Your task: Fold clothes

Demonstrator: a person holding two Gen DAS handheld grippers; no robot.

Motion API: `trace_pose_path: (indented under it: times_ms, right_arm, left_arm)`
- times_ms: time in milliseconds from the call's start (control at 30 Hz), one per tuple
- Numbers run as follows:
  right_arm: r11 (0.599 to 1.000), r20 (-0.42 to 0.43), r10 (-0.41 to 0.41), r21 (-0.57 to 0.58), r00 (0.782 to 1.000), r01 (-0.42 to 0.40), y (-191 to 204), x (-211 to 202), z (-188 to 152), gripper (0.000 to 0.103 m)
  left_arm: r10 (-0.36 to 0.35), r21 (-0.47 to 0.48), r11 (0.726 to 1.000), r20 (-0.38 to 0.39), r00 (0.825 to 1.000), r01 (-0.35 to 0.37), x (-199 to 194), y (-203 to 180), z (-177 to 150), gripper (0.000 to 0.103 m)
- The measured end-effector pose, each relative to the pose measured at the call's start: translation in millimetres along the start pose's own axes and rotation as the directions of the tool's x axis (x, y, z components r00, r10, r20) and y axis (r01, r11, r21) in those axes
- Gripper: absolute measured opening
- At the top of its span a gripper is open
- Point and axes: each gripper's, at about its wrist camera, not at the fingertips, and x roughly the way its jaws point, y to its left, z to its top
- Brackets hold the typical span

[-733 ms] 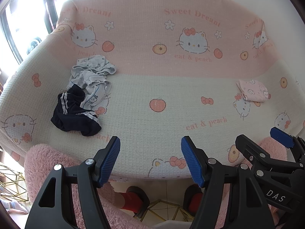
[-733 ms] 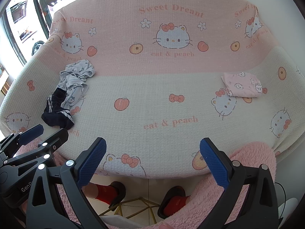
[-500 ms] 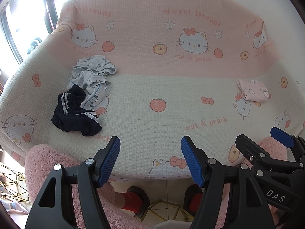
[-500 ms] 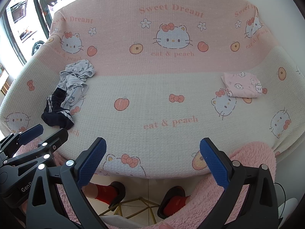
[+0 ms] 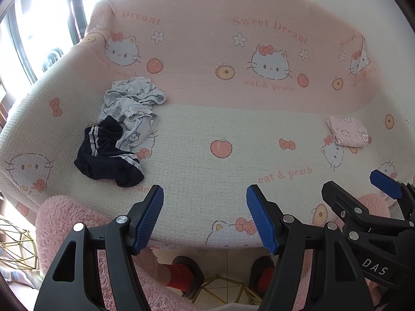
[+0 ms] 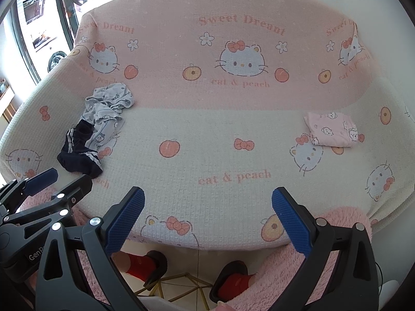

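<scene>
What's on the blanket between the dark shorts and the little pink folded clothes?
Nothing lies there, only bare printed blanket between the dark shorts and the pink folded clothes. Both wrist views show it.

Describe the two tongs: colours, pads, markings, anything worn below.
Both tongs are black plastic clamp frames with silver rivets and blue, cross-hatched pads. The left tongs carry white lettering, "GenP..." cut off, seen from the right wrist view. The right tongs read "DAS" in white, seen from the left wrist view. No cables show on either. Below, fluffy pink fabric, red socks and dark slippers.

Bright window glare (fisheye-warped edges)
</scene>
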Motion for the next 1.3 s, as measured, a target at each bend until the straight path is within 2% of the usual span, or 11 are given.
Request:
trace_pose_path:
  times_ms: [133, 367, 467, 567, 667, 800, 1000, 1067, 1133, 1200, 1300]
  right_arm:
    - [1.000, 0.010, 0.008, -0.026, 1.000, -0.008, 5, 1, 5, 0.100]
    - [0.989, 0.053, 0.037, -0.145, 0.998, -0.029, 35, 4, 24, 0.100]
    - [0.974, 0.055, 0.081, -0.219, 0.995, -0.067, 56, 10, 35, 0.100]
    - [0.947, 0.034, 0.168, -0.285, 0.985, -0.152, 81, 21, 44, 0.100]
    - [0.909, 0.018, 0.219, -0.366, 0.976, -0.197, 114, 36, 53, 0.099]
    - [0.863, -0.072, 0.247, -0.437, 0.966, -0.253, 161, 75, 63, 0.099]
    - [0.831, -0.236, 0.239, -0.451, 0.942, -0.324, 220, 157, 67, 0.097]
    - [0.816, -0.290, 0.235, -0.459, 0.928, -0.350, 240, 183, 61, 0.094]
    - [0.805, -0.340, 0.225, -0.463, 0.913, -0.371, 258, 209, 54, 0.086]
    - [0.796, -0.389, 0.213, -0.463, 0.896, -0.391, 274, 234, 46, 0.085]
    - [0.798, -0.468, 0.237, -0.407, 0.851, -0.445, 290, 265, 37, 0.085]
  left_arm:
    - [-0.015, -0.024, 1.000, 0.003, 1.000, 0.015, 2, 8, 2, 0.069]
    - [-0.021, -0.059, 0.998, 0.017, 1.000, 0.022, 5, 39, 7, 0.069]
    - [-0.046, -0.101, 0.994, 0.030, 0.999, 0.048, 8, 70, 16, 0.069]
    - [-0.024, -0.180, 0.983, 0.032, 0.999, 0.029, 18, 115, 23, 0.069]
    - [-0.060, -0.254, 0.965, 0.008, 0.998, 0.060, 36, 157, 22, 0.069]
    - [-0.055, -0.321, 0.946, -0.027, 0.998, 0.044, 68, 201, 17, 0.069]
    - [-0.047, -0.424, 0.906, -0.100, 0.994, 0.000, 127, 261, 33, 0.069]
    - [-0.066, -0.448, 0.894, -0.123, 0.990, 0.004, 151, 274, 41, 0.069]
    - [-0.082, -0.457, 0.890, -0.162, 0.983, -0.001, 174, 280, 44, 0.069]
    - [-0.083, -0.458, 0.889, -0.208, 0.975, -0.022, 196, 281, 44, 0.069]
    - [-0.084, -0.458, 0.887, -0.278, 0.957, -0.055, 229, 283, 42, 0.069]
